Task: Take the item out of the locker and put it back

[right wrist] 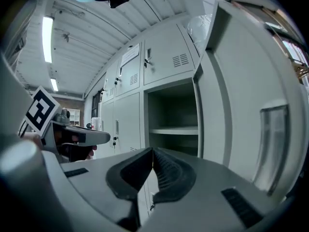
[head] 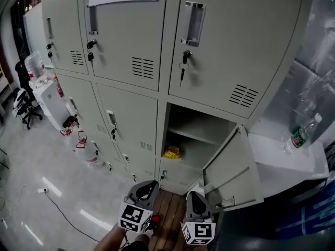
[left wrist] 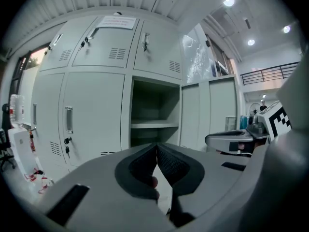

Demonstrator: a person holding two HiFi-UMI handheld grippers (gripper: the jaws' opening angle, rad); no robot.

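Observation:
The open locker point(head: 201, 135) is in the bottom row, its door point(head: 233, 166) swung out to the right. A yellow item point(head: 171, 151) lies on its lower level, under a bare shelf point(head: 199, 135). My left gripper point(head: 147, 186) and right gripper point(head: 193, 196) hang side by side low in the head view, in front of and below the locker, clear of it. Both are shut with nothing between the jaws. The left gripper point(left wrist: 157, 147) faces the open locker point(left wrist: 149, 115). So does the right gripper point(right wrist: 152, 151), with the locker point(right wrist: 174, 122) ahead. Neither gripper view shows the yellow item.
Shut lockers with keys point(head: 183, 67) surround the open one. A plastic bottle point(head: 302, 132) stands on a white ledge point(head: 282, 161) at the right. Water jugs point(head: 86, 150), a dispenser point(head: 52, 103) and a chair point(head: 23, 109) stand at the left, with a cable point(head: 57, 203) across the floor.

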